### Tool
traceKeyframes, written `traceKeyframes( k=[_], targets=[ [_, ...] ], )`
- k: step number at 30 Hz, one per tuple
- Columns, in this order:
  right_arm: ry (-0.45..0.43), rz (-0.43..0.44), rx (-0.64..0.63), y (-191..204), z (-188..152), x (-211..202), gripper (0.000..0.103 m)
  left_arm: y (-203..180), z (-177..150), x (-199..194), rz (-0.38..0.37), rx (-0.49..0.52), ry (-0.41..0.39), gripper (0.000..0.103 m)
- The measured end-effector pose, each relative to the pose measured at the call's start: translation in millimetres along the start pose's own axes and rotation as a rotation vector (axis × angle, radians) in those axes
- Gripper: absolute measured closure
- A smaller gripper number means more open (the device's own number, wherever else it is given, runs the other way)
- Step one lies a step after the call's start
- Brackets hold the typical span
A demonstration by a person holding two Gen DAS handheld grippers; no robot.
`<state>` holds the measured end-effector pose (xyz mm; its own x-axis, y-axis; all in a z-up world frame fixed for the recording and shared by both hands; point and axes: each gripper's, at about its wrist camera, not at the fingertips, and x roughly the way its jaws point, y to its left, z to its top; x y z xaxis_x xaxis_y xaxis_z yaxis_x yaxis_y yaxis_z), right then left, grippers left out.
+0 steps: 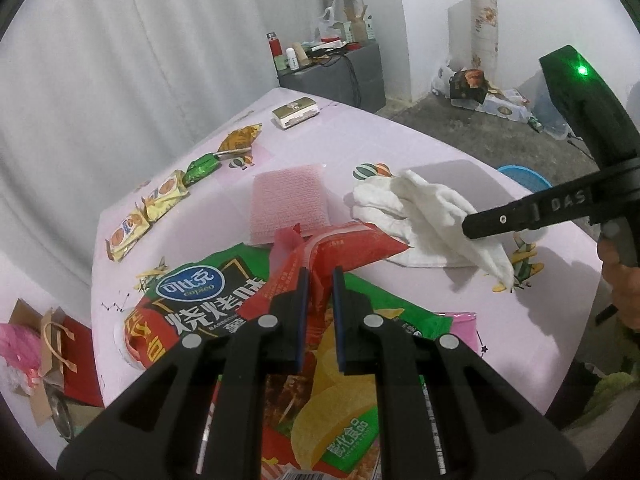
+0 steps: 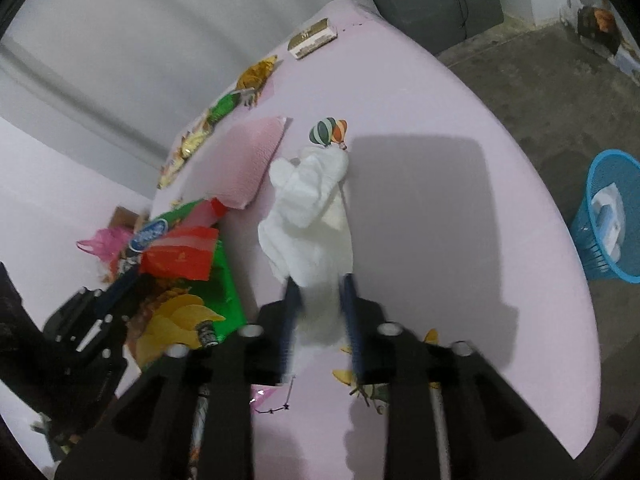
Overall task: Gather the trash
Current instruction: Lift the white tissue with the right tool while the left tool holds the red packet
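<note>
I am clamping my left gripper (image 1: 320, 276) on the red wrapper (image 1: 340, 244), which is covering part of the chip bag (image 1: 200, 304). My right gripper (image 2: 320, 288) is straddling the white tissue's (image 2: 308, 208) near end; blur is hiding whether it is pinching. The blue basket (image 2: 600, 220) at three o'clock is partly cut off.

A gold-and-white box (image 1: 296, 112) lies near the far corner of the pink table (image 1: 400, 136). Beyond that corner stands a grey cabinet (image 1: 336, 72) carrying a red flask (image 1: 275, 45) and what seem to be small bottles. Paper gift bags (image 1: 52, 344) sit on the floor past the left edge.
</note>
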<state>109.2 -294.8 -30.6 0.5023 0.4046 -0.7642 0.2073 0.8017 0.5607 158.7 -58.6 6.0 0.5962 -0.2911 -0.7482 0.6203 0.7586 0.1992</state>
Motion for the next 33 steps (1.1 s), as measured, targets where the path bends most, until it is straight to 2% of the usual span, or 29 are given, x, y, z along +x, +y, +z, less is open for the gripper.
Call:
traceKeyframes(
  k=[3,8,10,14,18,22,33],
  targets=[
    [-0.016,-0.007,-0.019,4.5,1.3,-1.5,0.046,-0.1,0.2,-0.2,0.001,-0.007,-0.004,0.094],
    [-0.015,-0.063,-0.044,11.5,2.0,10.5,0.045,2.6,0.8,-0.6,-0.006,-0.029,-0.006,0.094],
    [-0.022,-0.093,-0.061,14.2,-0.1,14.3,0.053,3.5,1.2,1.1,-0.007,-0.038,-0.002,0.094],
    [0.002,-0.084,-0.031,8.9,-3.1,22.5,0.077,3.3,2.2,0.5,0.004,-0.049,-0.006,0.094],
    [-0.009,-0.071,-0.028,6.7,-5.5,20.3,0.090,6.2,4.1,-4.1,0.017,-0.068,-0.017,0.094],
    [-0.028,-0.036,-0.015,5.7,-6.0,11.0,0.093,10.0,7.9,-12.9,0.026,-0.093,-0.041,0.094],
    [-0.148,0.023,-0.008,9.1,-1.2,-40.0,0.094,9.4,26.0,-46.9,0.041,-0.121,-0.147,0.094]
  ],
)
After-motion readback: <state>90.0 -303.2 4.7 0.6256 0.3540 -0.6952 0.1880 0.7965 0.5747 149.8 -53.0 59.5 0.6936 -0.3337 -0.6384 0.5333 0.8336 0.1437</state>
